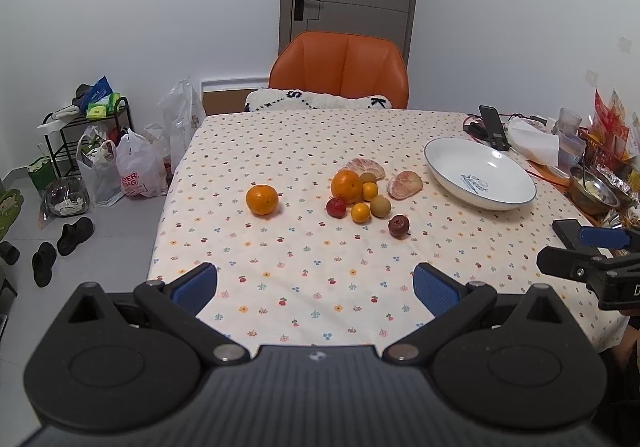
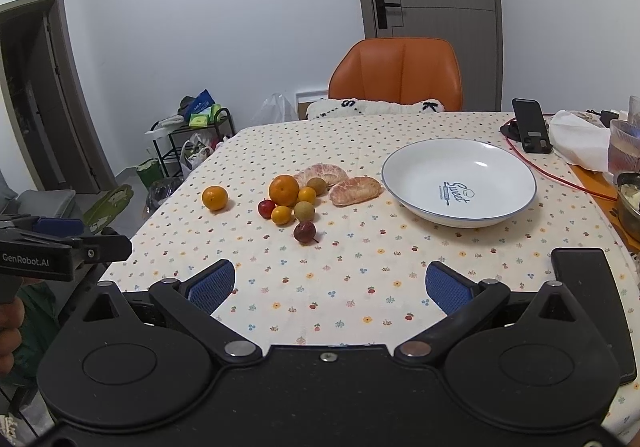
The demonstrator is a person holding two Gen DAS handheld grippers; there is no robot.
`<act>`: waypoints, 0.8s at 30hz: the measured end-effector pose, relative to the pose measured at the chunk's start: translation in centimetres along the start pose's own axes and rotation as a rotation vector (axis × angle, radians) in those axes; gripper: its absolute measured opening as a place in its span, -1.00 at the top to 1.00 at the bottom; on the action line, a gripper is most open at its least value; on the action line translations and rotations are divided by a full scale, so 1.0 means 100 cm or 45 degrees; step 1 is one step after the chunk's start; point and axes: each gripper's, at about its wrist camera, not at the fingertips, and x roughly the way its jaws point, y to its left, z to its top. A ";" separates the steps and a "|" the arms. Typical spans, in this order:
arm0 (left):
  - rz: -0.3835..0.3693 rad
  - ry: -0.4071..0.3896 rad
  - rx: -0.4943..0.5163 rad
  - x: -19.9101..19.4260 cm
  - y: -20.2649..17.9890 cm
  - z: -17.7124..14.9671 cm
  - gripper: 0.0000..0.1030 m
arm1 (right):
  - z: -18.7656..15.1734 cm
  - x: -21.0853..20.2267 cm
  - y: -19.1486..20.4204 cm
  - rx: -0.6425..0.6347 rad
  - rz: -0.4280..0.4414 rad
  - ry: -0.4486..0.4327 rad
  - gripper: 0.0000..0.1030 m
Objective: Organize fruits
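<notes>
White plate (image 2: 460,183) (printed "Sweet") beside fruit

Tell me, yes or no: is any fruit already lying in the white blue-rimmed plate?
No, the white blue-rimmed plate holds nothing, and all the fruit sits on the dotted tablecloth beside it.

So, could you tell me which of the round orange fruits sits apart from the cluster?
The orange lying alone on the tablecloth, left of the group; the other orange fruits touch neighbours in the cluster.
</notes>
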 end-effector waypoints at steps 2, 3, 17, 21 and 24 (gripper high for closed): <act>-0.001 0.001 -0.001 0.001 0.001 -0.001 -1.00 | 0.000 0.001 -0.001 0.002 0.003 -0.003 -1.00; -0.001 0.005 -0.002 0.003 0.001 -0.001 -1.00 | 0.000 0.001 0.000 0.004 0.003 0.001 -1.00; -0.045 0.034 -0.037 0.026 -0.001 0.000 -1.00 | 0.010 0.027 -0.002 -0.004 0.034 0.047 -1.00; -0.036 0.047 -0.050 0.036 0.004 0.003 -1.00 | 0.013 0.036 -0.002 0.004 0.094 0.068 -1.00; -0.025 0.048 -0.055 0.042 0.008 0.005 -1.00 | 0.014 0.044 0.000 -0.004 0.103 0.076 -1.00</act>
